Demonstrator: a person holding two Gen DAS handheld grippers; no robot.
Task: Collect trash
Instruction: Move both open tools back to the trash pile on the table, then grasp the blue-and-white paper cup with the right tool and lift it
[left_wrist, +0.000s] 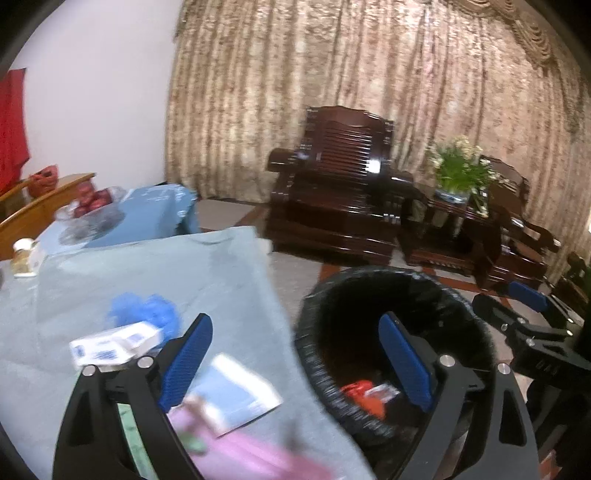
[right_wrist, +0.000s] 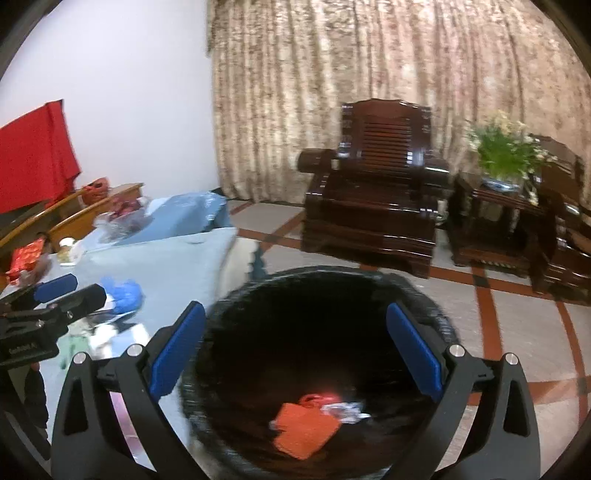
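Note:
A bin with a black liner stands on the floor beside the table. An orange packet and a clear wrapper lie at its bottom. My right gripper hangs open over the bin's mouth with nothing between its fingers. My left gripper is open and empty too, straddling the table edge and the bin's rim. On the pale blue tablecloth lie a crumpled blue wad, a white box with blue print, a white-and-blue leaflet and a blurred pink item.
A dark wooden armchair and a side table with a potted plant stand by the curtain beyond the bin. A bag of red fruit and a small jar sit at the table's far end. Tiled floor lies between.

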